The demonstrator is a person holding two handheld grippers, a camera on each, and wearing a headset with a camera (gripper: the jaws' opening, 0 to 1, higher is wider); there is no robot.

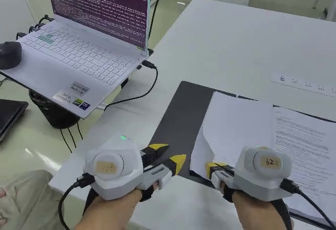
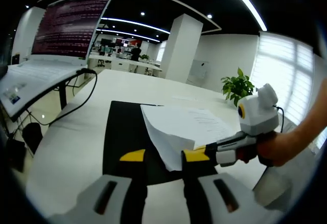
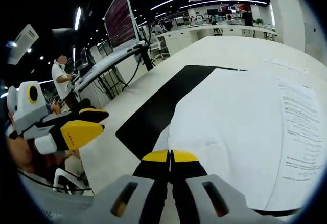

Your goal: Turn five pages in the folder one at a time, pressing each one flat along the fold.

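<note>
A black folder [image 1: 181, 117] lies open on the white table. A blank white page [image 1: 236, 130] arches up from its near corner over the printed sheet [image 1: 304, 146] on the right half. My right gripper [image 1: 214, 168] is shut on that near corner; in the right gripper view its yellow tips [image 3: 171, 156] meet at the page [image 3: 230, 111] edge. My left gripper [image 1: 168, 155] hovers open over the near edge of the black left cover, holding nothing. In the left gripper view its jaws [image 2: 164, 155] stand apart, with the folder [image 2: 122, 132], the lifted page [image 2: 179, 127] and the right gripper [image 2: 250, 127] ahead.
An open laptop [image 1: 79, 56] on a stand sits far left, with a black mouse [image 1: 9, 54] beside it and a black cable [image 1: 142, 91] trailing toward the folder. A white power strip [image 1: 304, 83] lies at the far right. The table's near edge is close under both hands.
</note>
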